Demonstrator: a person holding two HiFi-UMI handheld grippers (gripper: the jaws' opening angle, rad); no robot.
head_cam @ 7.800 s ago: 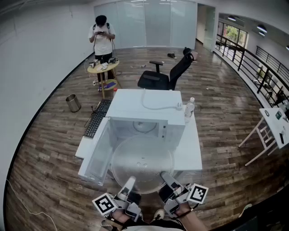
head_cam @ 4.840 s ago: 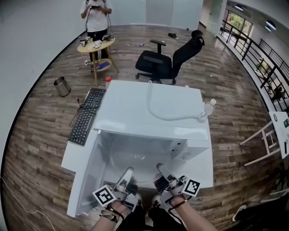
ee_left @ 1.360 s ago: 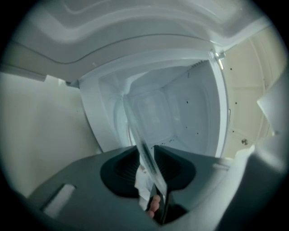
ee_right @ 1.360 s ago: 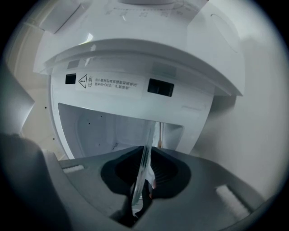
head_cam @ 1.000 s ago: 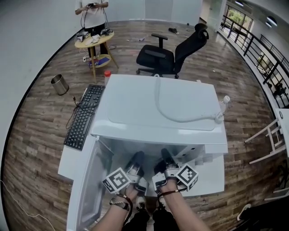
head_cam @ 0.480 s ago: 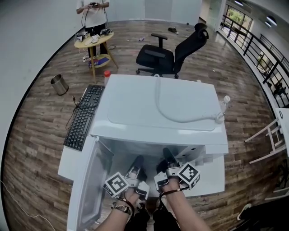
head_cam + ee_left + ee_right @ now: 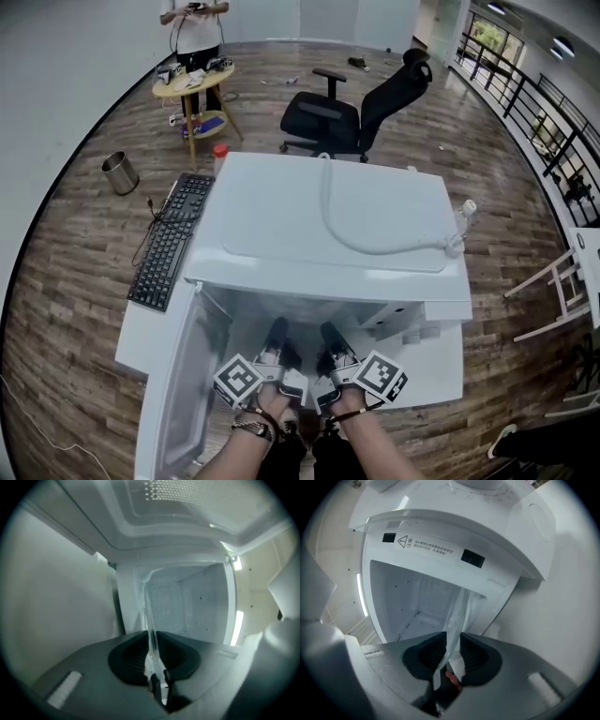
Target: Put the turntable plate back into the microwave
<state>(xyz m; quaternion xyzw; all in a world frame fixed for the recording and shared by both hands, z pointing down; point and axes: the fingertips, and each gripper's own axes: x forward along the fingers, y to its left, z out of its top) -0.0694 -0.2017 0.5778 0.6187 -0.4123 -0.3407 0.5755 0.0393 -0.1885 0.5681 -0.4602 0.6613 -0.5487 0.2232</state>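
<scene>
Left tongs (image 7: 151, 638) just been closing, I read them pinching turntable plate (image 7: 149, 606) rim. Right tongs (image 7: 451, 640) clamped on same rim. Plate reaches into open microwave (image 7: 328, 220) cavity.

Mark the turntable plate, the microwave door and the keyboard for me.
turntable plate (image 7: 457, 615): right gripper view, on the glass rim, seen edge-on.
microwave door (image 7: 183, 375): head view, on the inner panel of the open door.
keyboard (image 7: 169, 244): head view, on the middle of its keys.
</scene>
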